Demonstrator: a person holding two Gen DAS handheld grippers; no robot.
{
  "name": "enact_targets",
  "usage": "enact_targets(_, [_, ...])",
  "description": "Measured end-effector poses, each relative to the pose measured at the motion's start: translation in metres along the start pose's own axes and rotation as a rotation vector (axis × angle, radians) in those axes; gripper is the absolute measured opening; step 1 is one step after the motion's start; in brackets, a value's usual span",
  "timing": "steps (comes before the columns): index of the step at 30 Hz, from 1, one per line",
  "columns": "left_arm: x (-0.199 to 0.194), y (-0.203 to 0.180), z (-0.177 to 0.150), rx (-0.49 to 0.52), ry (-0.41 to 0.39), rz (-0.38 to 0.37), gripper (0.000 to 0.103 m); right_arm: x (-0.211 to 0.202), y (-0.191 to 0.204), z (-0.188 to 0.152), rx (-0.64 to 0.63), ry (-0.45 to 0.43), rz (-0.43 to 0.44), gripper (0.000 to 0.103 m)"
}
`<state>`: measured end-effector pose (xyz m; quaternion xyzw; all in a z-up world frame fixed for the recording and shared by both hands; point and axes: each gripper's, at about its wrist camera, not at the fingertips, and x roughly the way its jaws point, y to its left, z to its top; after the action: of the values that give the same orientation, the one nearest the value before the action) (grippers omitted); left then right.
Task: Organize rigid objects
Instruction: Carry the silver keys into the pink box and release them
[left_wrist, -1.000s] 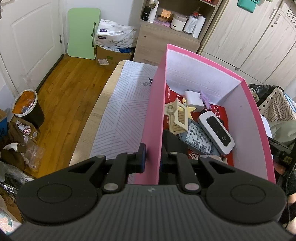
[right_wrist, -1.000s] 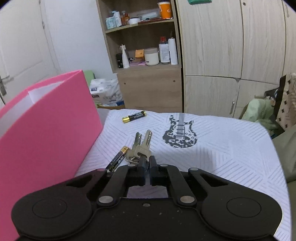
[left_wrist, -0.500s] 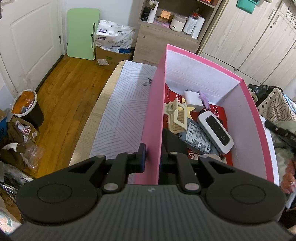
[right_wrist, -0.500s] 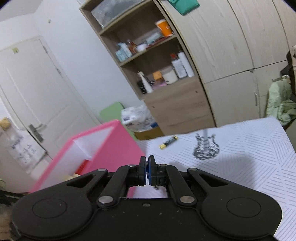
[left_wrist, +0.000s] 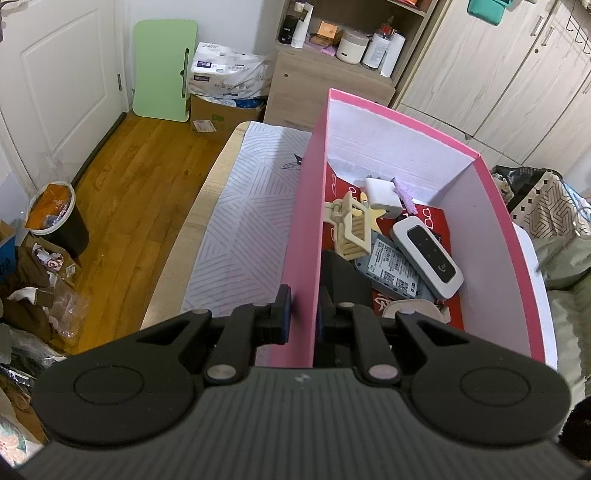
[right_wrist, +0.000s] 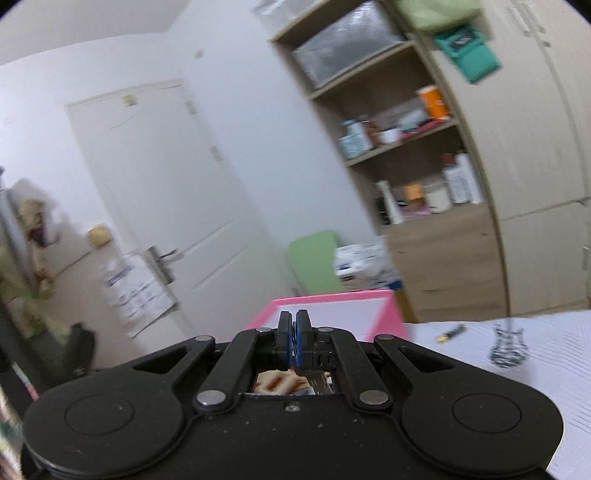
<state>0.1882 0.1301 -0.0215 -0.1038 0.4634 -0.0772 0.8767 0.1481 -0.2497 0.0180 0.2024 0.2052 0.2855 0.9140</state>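
Observation:
My left gripper is shut on the near left wall of the pink box; one finger is outside the wall and one inside. In the box lie a white pocket router, a beige hair claw, a white charger and other small items. My right gripper hangs above the pink box with its blue pads pressed together. A metal piece of the keys shows just under its fingers, most of it hidden. One battery lies on the cloth to the right.
A white striped cloth with a guitar print covers the table. Past the table's far end stand a wooden shelf unit and wardrobe doors. On the wooden floor to the left are a bin and clutter.
My right gripper has risen from the cloth with the keys and swung left over the pink box, now pointing nearly level. The left gripper and the box have stayed still.

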Motion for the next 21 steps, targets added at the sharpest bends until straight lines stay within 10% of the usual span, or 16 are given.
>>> enact_targets(21, [-0.001, 0.0, -0.001, -0.004, -0.001, 0.001, 0.011, 0.111, 0.042, -0.022, -0.242, 0.32, 0.01, 0.004])
